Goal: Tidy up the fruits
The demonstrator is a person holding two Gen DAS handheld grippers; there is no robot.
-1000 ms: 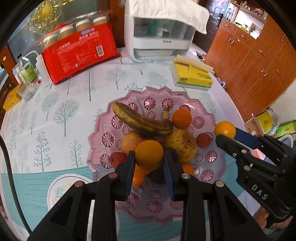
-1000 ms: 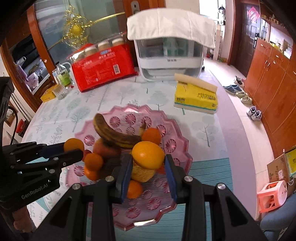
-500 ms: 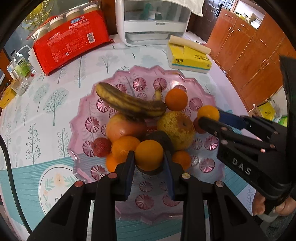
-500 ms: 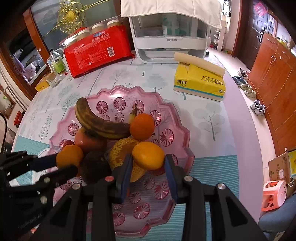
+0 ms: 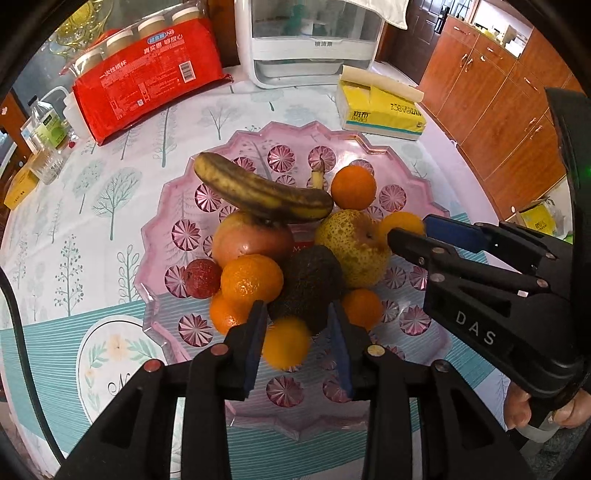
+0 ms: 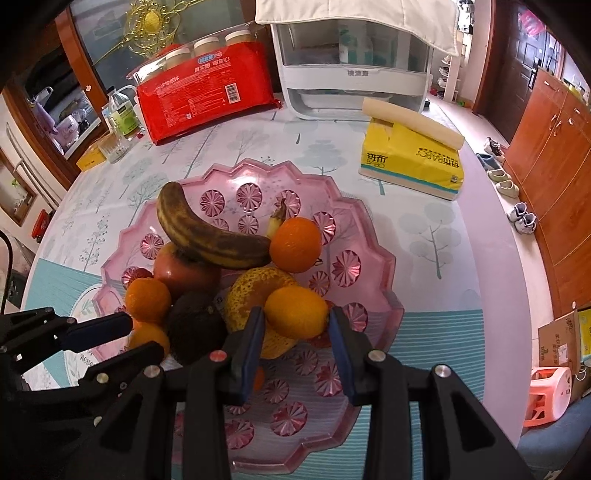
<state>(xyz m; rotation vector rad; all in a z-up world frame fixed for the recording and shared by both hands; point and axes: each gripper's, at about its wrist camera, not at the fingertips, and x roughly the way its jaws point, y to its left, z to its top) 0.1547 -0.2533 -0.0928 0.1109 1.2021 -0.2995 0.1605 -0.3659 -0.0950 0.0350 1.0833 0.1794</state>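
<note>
Home dining room or kitchen corner. Round table (image 6: 424, 236) under a tree-print cloth, pink fruit tray (image 6: 362, 291) in the middle. Household clutter around it: yellow tissue pack (image 6: 413, 162), red pack of paper cups (image 6: 207, 92), white countertop appliance (image 6: 354, 74) draped with a towel (image 6: 354, 14), bottle (image 6: 123, 114) and glass (image 6: 112, 147). Wood cabinets (image 5: 498, 96) line one wall. Shoes (image 6: 521, 218) sit along the floor by them, with a pink plastic stool (image 6: 550, 391) and a cardboard box (image 6: 561, 343) close by. Lived-in, domestic setting.
</note>
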